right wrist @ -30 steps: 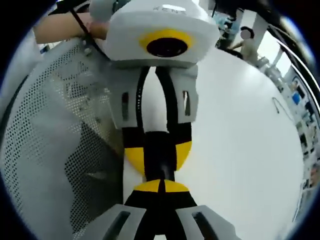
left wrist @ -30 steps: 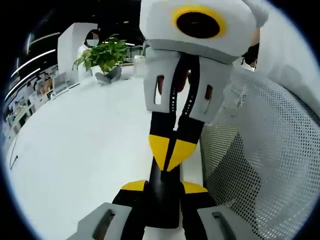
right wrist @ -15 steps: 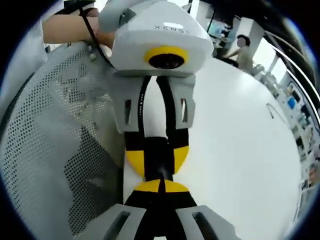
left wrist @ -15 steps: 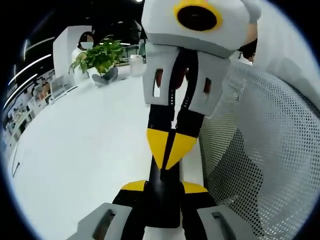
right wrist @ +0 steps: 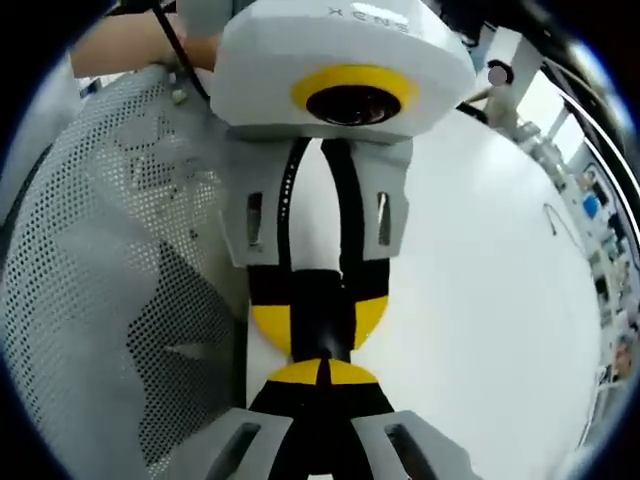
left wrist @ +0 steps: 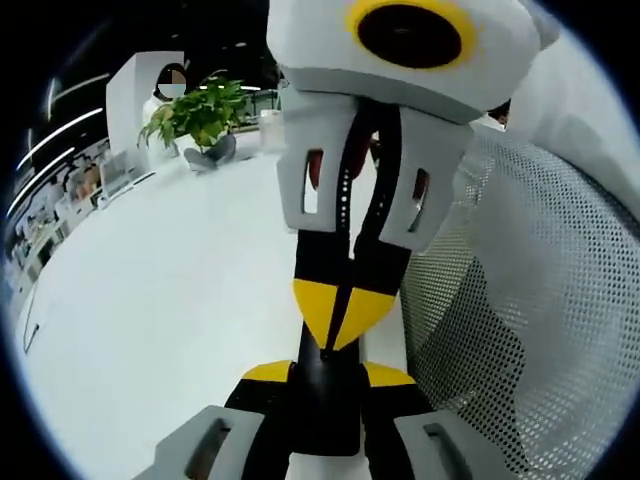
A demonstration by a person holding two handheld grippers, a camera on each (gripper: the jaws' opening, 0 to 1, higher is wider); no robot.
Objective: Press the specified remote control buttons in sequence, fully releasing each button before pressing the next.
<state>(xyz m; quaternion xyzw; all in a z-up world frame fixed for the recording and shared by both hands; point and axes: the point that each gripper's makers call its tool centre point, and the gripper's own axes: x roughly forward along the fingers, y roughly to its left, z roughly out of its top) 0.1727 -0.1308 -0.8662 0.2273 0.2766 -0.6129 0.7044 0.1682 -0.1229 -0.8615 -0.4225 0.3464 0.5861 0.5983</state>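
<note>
left gripper (left wrist: 327, 378): we had it clamped on the remote (right wrist: 320, 305);
right gripper (right wrist: 322, 372): jaws together, tip touching remote;
progress: mid-press we reckoned; sequence unfinished

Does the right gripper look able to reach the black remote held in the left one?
Probably yes: the right gripper, jaws shut, has its tip right at the end of the remote clamped in the left gripper, with nothing between them.
</note>
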